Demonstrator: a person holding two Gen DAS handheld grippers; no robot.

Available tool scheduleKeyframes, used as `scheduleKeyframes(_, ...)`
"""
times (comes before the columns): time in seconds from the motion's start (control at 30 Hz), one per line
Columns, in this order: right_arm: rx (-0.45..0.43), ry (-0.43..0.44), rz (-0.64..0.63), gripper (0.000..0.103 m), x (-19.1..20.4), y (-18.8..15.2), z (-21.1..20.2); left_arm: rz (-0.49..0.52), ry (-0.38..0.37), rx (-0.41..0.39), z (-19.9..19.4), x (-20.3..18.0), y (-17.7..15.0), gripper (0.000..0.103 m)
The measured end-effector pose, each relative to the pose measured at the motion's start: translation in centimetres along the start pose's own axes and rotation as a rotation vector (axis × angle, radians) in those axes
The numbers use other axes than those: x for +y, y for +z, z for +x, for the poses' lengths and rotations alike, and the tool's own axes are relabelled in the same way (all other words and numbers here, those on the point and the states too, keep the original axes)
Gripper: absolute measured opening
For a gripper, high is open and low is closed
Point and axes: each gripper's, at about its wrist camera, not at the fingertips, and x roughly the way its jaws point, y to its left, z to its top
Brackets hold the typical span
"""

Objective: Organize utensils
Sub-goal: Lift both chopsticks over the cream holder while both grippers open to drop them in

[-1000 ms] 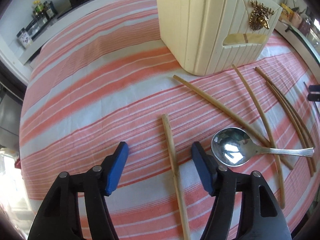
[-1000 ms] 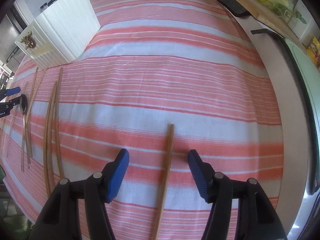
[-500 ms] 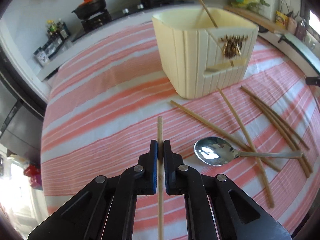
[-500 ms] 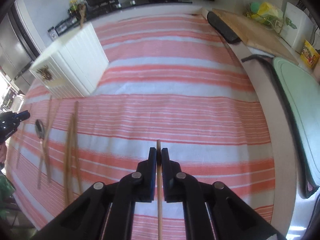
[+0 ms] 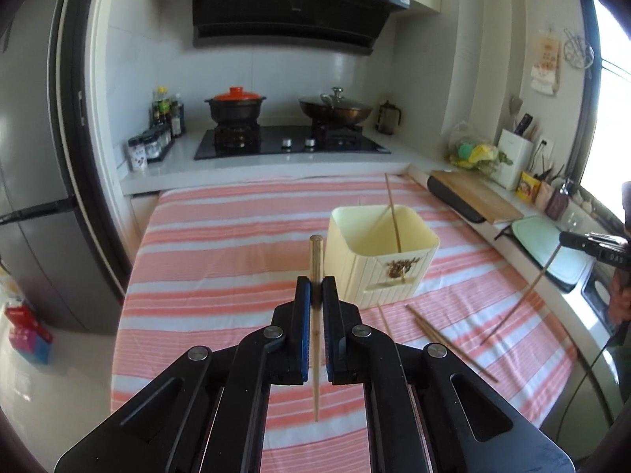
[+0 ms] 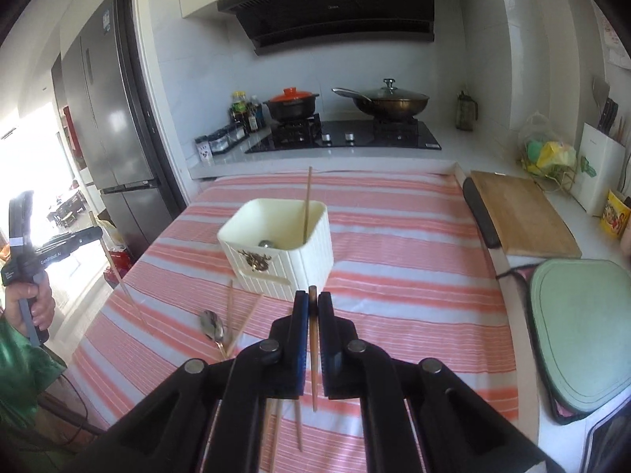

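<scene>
Striped tablecloth [image 5: 221, 236], left hand-held gripper [image 5: 316, 295] and right hand-held gripper [image 6: 312, 307] each clamping a chopstick [image 5: 315, 260]

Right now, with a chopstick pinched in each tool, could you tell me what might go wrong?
1. Each chopstick is pinched near one end, so it could pivot or slip.
2. The holder already has a leaning chopstick; a newcomer may knock it.
3. The chopsticks and spoon left on the cloth could be swept.

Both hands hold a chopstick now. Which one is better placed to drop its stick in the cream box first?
Probably the right gripper: in its own view its chopstick sits just before the cream holder. The left gripper sees the holder off to one side.
</scene>
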Motion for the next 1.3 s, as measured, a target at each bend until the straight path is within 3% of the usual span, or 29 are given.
scheduleKeyframes(0.27, -0.115, 0.001, -0.053, 0.005, 2.8, 5.3, -0.3, -0.047, -0.017, -0.13, -1.9, 0.0, 5.0, 0.004)
scheduleKeyframes(0.5, -0.16, 0.007, -0.089, 0.005, 4.4, 11.7, 1.3, -0.103, -0.035, -0.21, 0.6, -0.3, 11.4, 0.004)
scheduleKeyframes(0.67, -0.215, 0.015, -0.093, 0.005, 5.0, 14.9, 2.9, -0.09, -0.028, -0.257, 3.9, -1.9, 14.5, 0.004)
scheduleKeyframes(0.87, -0.226, 0.026, -0.109, 0.005, 5.1, 16.4, 7.4, -0.106, -0.029, -0.196, 10.5, -3.3, 14.2, 0.004)
scheduleKeyframes(1.17, -0.005, 0.077, -0.062, 0.006, 3.9, 14.0, 18.2, -0.111, -0.031, 0.046, 19.6, -4.6, 10.3, 0.005)
scheduleKeyframes(1.2, 0.021, 0.083, -0.058, 0.006, 3.9, 13.7, 19.1, -0.122, -0.038, 0.075, 20.1, -4.5, 10.0, 0.008)
scheduleKeyframes(1.23, 0.04, 0.077, -0.053, 0.006, 3.9, 13.6, 19.8, -0.139, -0.049, 0.098, 20.2, -4.4, 9.8, 0.023)
scheduleKeyframes(1.27, 0.05, 0.069, -0.044, 0.009, 3.9, 13.6, 20.0, -0.157, -0.055, 0.11, 19.9, -4.0, 9.7, 0.046)
scheduleKeyframes(1.3, 0.045, 0.073, -0.025, 0.015, 3.7, 13.8, 19.6, -0.167, -0.053, 0.104, 19.2, -3.6, 9.6, 0.055)
